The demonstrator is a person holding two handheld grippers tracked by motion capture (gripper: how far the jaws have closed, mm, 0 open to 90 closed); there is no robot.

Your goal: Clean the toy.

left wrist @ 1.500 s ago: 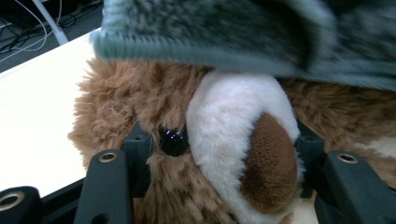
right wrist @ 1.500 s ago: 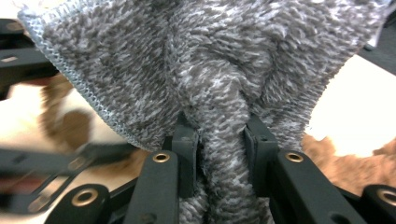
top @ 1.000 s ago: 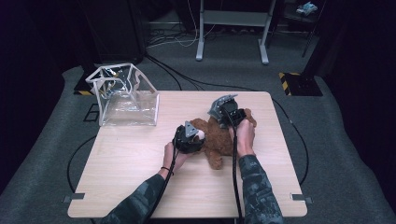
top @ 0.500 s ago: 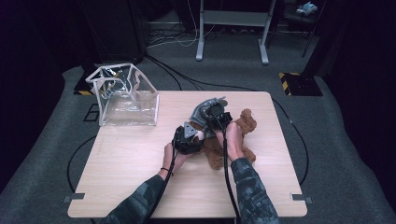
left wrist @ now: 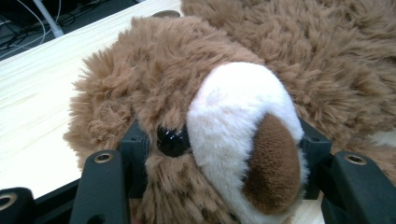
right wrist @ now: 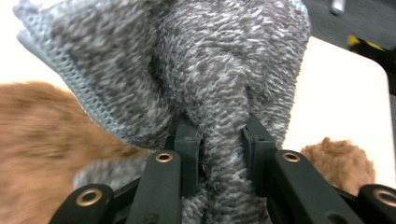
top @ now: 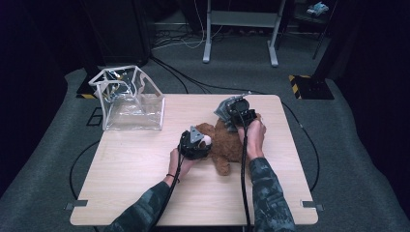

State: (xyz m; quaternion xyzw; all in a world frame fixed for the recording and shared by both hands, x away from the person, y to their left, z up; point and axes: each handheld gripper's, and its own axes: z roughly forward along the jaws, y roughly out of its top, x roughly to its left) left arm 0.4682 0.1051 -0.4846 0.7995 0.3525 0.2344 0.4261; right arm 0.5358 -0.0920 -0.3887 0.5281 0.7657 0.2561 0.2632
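Note:
A brown teddy bear (top: 225, 151) lies on the wooden table (top: 145, 188). My left gripper (top: 199, 143) is shut on its head: in the left gripper view the two jaws press into the fur on either side of the white muzzle (left wrist: 243, 112) and black eye. My right gripper (top: 233, 115) hovers over the bear's far end, shut on a bunched grey knitted cloth (top: 222, 112). In the right gripper view the cloth (right wrist: 196, 60) rises between the pads of my right gripper (right wrist: 220, 144), with blurred brown fur (right wrist: 42, 121) to the left and a brown paw (right wrist: 341, 163) at the lower right.
A clear plastic bag (top: 130, 99) with white edging stands open at the table's far left corner. Cables trail from both grippers back along the person's forearms. Beyond the table are a dark carpet, floor cables and a metal stand (top: 239, 29).
My right gripper swung left over the bear with the grey cloth, then came back to the right. The left gripper has kept its hold on the bear's head.

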